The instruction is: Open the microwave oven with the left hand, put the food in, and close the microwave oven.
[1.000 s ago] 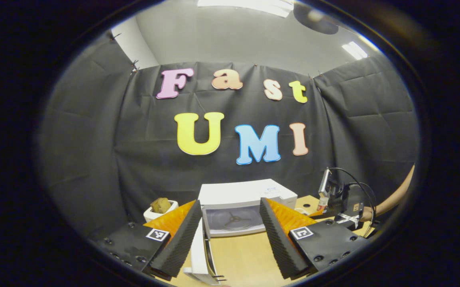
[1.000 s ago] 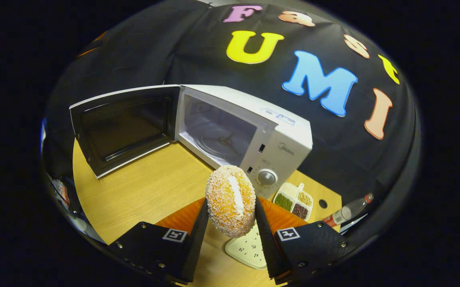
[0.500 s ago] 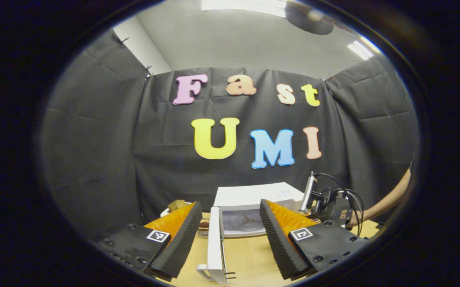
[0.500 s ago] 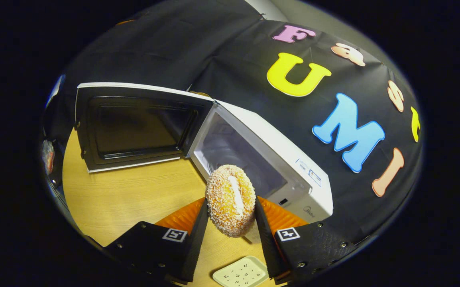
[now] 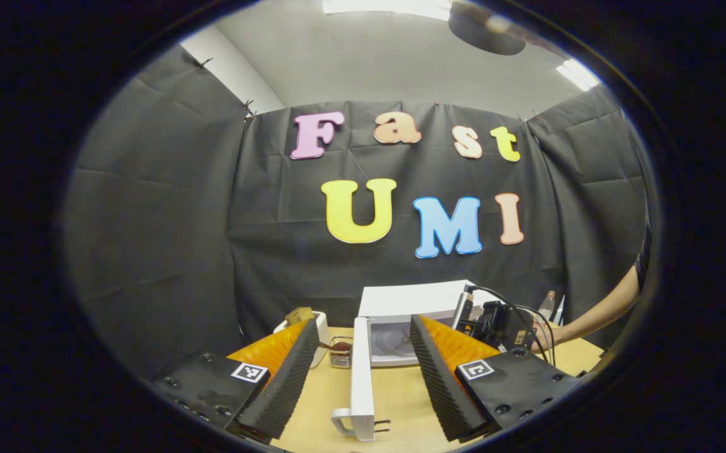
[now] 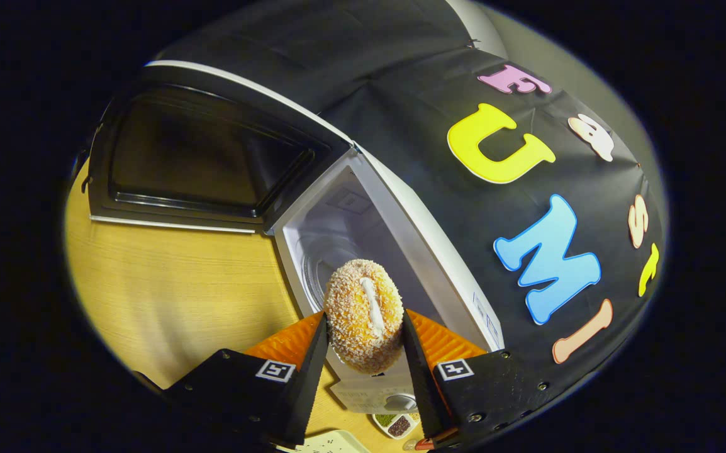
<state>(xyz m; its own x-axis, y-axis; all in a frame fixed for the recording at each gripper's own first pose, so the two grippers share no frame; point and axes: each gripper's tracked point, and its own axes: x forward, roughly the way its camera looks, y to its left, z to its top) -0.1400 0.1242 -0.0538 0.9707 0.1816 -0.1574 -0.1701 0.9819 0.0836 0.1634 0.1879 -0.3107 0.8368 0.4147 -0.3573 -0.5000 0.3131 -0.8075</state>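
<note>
Right tongs [image 6: 363,352] nearer microwave [image 6: 401,251], clamping bun [image 6: 363,313]; left tongs [image 5: 363,371] spread, empty.

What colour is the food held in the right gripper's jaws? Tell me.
Orange bun with white crumbs, clearest in the right gripper view.

Your left gripper view looks level and low from farther back at the microwave [image 5: 410,314]; your right gripper view tilts close above its open cavity [image 6: 350,239], shared.

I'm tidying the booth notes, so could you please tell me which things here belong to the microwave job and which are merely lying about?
Part of the job:
microwave oven
its open door
crumbed bun held in the right claw
left claw, open

Lying about:
divided snack tray
white cup
bottle
</note>
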